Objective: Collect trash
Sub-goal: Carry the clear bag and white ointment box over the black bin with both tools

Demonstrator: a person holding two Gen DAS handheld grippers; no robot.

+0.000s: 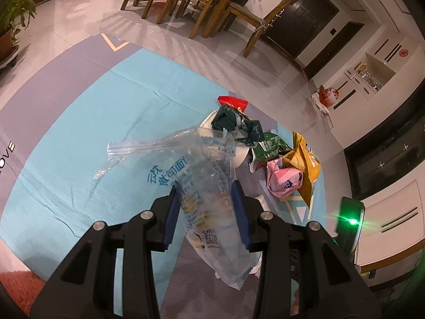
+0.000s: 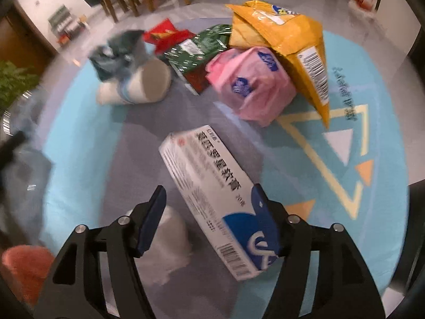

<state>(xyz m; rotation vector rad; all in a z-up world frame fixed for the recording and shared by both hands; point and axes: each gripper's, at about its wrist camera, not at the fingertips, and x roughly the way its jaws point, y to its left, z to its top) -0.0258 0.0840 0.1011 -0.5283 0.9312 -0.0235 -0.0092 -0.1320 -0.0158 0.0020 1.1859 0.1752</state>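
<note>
Left wrist view: left gripper [image 1: 207,210] was partly closed, its blue pads [image 1: 240,212] pinching a clear printed wrapper [image 1: 202,186]. The wrapper stuck out past the fingertips and hung above the rug [image 1: 79,146]. Beyond it on the rug lay the trash pile: red packet [image 1: 233,102], dark green wrapper [image 1: 233,125], green bag [image 1: 271,143], pink bag [image 1: 284,180], yellow bag [image 1: 305,164]. Wooden chairs [image 1: 191,0] stood on the tile floor further back.

Right wrist view (some blur): right gripper [image 2: 209,215] pointed steeply down with jaws apart. A white box [image 2: 209,194] lay slantwise between them, its blue end against the right finger [image 2: 265,218]; the left finger stood clear of it, so no grip. A white cup [image 2: 143,85] lay on its side to the left of the pile. Below the box, a white crumpled item [image 2: 170,239], not identifiable.
</note>
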